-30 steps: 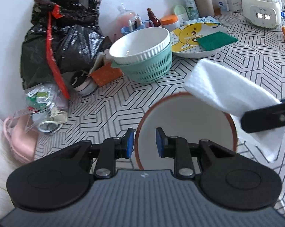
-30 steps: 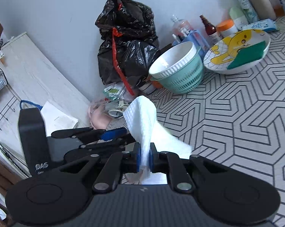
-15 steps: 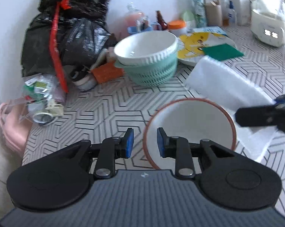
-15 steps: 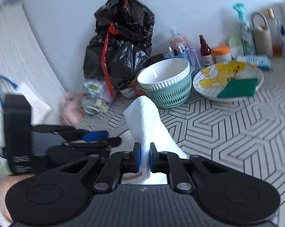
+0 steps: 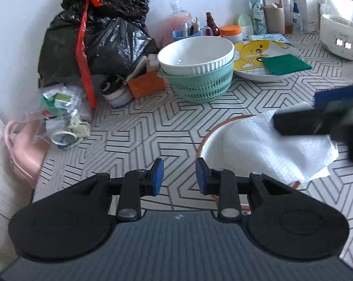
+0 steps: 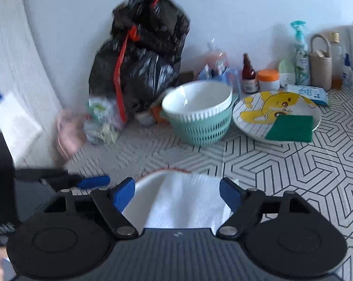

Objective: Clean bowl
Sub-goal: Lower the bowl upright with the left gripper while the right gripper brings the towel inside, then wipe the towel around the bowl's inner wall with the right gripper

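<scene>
Right wrist view: opening right gripper [image 6: 177, 193] above white cloth [image 6: 181, 201]

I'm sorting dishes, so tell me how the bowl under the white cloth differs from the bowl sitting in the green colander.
The red-rimmed bowl sits on the patterned counter with a white cloth draped over it; the ribbed bowl rests raised in the green colander, uncovered. Its rim is plain white and its outside fluted. Both are white inside and upright.

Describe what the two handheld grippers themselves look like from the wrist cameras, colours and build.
Both are alike. The left gripper and right gripper each have matte black linkage arms with silver pivot rivets, two round black discs at the base, and a dark grey ribbed body bearing a small white mark. Their fingers end in blue pads. No cables or sleeves are visible.
</scene>
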A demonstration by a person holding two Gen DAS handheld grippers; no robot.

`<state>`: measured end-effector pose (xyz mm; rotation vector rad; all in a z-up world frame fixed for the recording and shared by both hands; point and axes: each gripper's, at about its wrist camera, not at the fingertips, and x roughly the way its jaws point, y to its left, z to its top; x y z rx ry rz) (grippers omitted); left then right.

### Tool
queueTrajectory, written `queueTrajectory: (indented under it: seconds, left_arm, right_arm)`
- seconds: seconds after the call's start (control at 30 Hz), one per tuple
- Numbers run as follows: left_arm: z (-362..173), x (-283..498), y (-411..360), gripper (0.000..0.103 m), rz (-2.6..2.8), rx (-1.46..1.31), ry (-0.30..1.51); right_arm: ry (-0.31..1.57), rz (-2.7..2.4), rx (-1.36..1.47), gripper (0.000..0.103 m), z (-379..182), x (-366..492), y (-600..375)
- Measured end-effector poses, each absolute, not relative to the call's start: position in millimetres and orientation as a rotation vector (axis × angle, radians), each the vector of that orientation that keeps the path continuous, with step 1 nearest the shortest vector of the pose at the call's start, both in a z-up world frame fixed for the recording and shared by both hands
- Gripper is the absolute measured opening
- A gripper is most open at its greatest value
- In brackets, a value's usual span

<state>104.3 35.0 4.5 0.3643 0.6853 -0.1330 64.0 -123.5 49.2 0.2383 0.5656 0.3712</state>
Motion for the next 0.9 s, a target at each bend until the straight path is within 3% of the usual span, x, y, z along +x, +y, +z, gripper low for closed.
queueTrajectory:
  seconds: [0.1, 0.13, 0.17, 0.5, 0.57, 0.6, 0.63, 0.9]
  left_arm:
    - [3.2, 102.9, 34.9, 0.030, -0.121, 0.374, 0.679]
    - [2.4, 101.7, 34.6, 0.031, -0.113, 0.383, 0.677]
    - [1.7, 101.0, 33.9, 0.031, -0.107, 0.391, 0.675]
    - [-6.6, 106.9, 34.7, 0.035, -0.090, 0.407, 0.701]
    - [-9.6, 109.2, 35.0, 0.035, -0.088, 0.408, 0.707]
    - [-10.5, 109.7, 34.6, 0.035, -0.086, 0.411, 0.708]
    - [-11.3, 110.1, 34.1, 0.035, -0.083, 0.414, 0.707]
    - [-13.8, 111.3, 30.2, 0.034, -0.079, 0.431, 0.690]
  right_arm:
    - [0.561, 0.338, 0.204, 0.078, 50.7, 62.8, -123.2]
    - [0.561, 0.329, 0.189, 0.066, 51.0, 62.2, -122.4]
    - [0.566, 0.337, 0.184, 0.060, 52.3, 63.7, -121.0]
    - [0.749, 0.341, 0.035, 0.058, 26.7, 101.4, -88.3]
    - [0.776, 0.366, 0.026, 0.041, 20.0, 108.0, -83.6]
    - [0.793, 0.367, 0.011, 0.024, 15.7, 111.0, -80.6]
    - [0.801, 0.357, -0.009, 0.019, 12.6, 112.4, -78.1]
    - [0.789, 0.335, -0.126, 0.019, 8.0, 109.4, -64.5]
